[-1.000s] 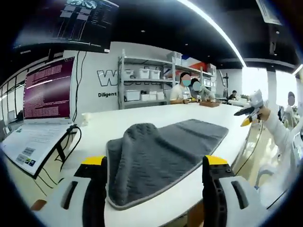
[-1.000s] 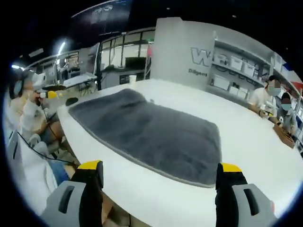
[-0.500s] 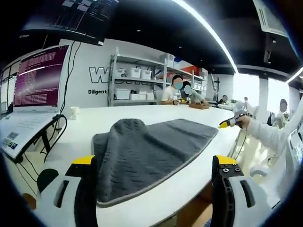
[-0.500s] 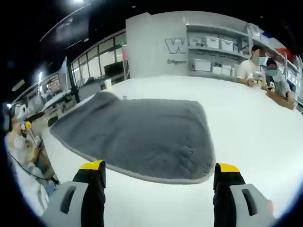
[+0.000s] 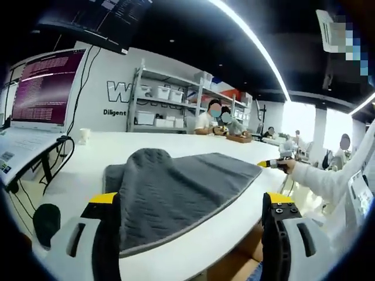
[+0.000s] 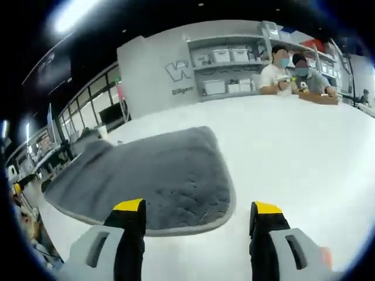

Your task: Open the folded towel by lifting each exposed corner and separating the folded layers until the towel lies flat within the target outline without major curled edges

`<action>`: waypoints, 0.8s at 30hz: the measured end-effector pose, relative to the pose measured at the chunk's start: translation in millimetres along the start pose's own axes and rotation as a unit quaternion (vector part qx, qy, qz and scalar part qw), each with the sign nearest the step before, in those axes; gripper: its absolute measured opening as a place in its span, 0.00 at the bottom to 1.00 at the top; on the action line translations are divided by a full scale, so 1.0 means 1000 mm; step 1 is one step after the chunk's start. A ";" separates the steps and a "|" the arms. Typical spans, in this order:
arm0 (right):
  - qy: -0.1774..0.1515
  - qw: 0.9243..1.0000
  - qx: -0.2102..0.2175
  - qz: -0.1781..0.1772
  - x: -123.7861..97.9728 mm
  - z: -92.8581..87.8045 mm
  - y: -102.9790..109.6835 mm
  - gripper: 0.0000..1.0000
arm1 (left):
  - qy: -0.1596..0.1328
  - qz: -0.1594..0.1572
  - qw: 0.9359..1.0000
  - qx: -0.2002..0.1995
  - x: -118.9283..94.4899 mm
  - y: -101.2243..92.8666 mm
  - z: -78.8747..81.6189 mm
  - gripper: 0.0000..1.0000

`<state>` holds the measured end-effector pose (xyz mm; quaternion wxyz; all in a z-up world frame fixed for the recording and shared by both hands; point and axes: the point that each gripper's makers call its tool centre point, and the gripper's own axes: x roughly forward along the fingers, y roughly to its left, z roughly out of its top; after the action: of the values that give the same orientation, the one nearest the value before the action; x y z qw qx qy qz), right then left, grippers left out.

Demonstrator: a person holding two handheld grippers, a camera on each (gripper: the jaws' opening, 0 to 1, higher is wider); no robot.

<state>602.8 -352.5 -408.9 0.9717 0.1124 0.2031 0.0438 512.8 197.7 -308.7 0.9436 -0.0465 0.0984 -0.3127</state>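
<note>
- Our left gripper (image 5: 187, 202) hangs with jaws apart, gripping nothing, aimed low at the towel's (image 5: 176, 187) near edge
- Our right gripper (image 6: 196, 212) is spread too, at a rounded corner
- The towel lies on the white table (image 6: 304, 164), one end humped, so folds likely remain

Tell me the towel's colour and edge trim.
Dark grey towel with a lighter grey border; clearest in the right gripper view.

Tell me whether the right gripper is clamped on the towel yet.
No: the right gripper stands open, its jaws apart above the grey towel and nothing between them.
</note>
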 end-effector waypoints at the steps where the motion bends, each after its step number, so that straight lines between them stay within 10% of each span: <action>1: -0.016 1.000 0.000 -0.010 0.000 0.004 -0.006 0.57 | 0.000 0.000 1.000 0.000 0.000 0.000 0.000 0.99; 5: -0.036 0.999 -0.007 -0.033 0.002 0.008 -0.021 0.35 | 0.001 -0.001 1.000 -0.002 0.001 -0.001 -0.001 0.99; 24: -0.015 0.994 -0.092 -0.066 0.022 0.002 -0.039 0.03 | 0.016 0.039 0.999 0.000 -0.002 0.028 -0.013 0.98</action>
<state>625.1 -388.2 -424.4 0.9815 0.0100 0.1910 -0.0036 525.1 220.9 -324.9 0.9534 -0.0379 0.1157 -0.2762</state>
